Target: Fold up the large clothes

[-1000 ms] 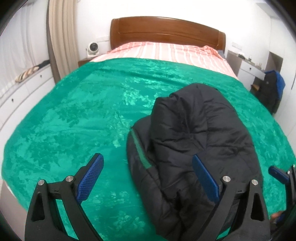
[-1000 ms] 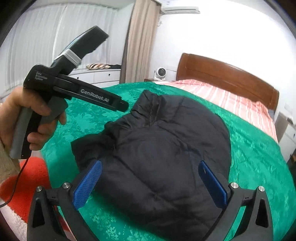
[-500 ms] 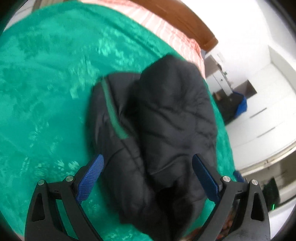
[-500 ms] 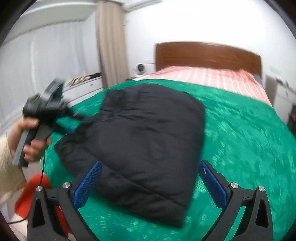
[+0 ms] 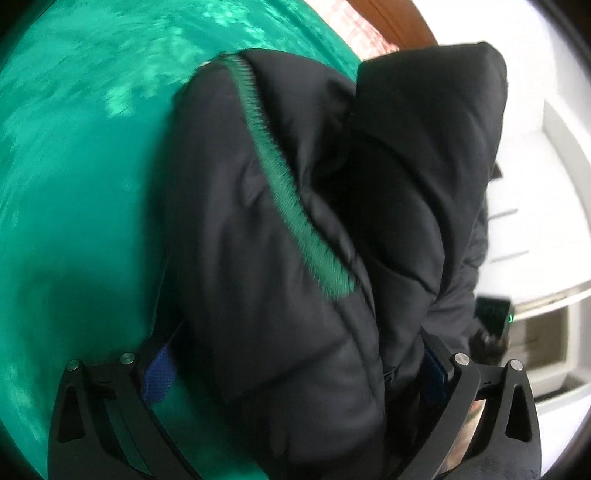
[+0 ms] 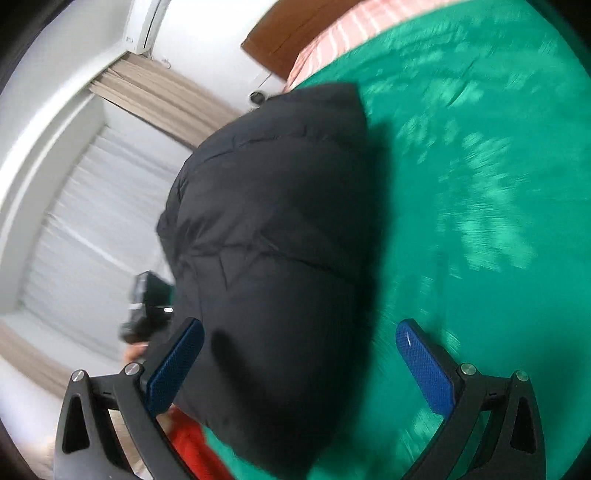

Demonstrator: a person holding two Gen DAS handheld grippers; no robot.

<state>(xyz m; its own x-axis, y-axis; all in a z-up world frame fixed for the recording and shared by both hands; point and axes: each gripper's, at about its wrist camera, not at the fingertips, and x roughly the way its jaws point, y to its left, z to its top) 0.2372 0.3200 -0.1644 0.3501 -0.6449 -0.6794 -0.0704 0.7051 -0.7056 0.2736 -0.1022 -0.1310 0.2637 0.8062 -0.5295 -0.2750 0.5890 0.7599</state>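
Note:
A folded black puffer jacket (image 5: 280, 229) with a green zipper strip (image 5: 291, 206) lies on the green bedspread (image 5: 74, 155). My left gripper (image 5: 295, 373) is open, its jaws wide on either side of the jacket's near end, with the blue pads partly hidden by the fabric. In the right wrist view the jacket (image 6: 277, 236) fills the middle. My right gripper (image 6: 299, 358) is open, with the jacket's near edge between its blue pads; the left pad (image 6: 173, 365) is beside the fabric. The other hand-held gripper (image 6: 147, 306) shows behind the jacket's left side.
The wooden headboard (image 6: 280, 37) and striped pink sheet (image 6: 332, 33) are at the far end of the bed. Curtains (image 6: 147, 92) and a window are on the left. White cabinets (image 5: 546, 221) stand to the right. Something red (image 6: 192, 443) lies below the bed's edge.
Both grippers have moved in close to the jacket and tilted; each now has its open jaws around an end of it. The views are blurred by motion.

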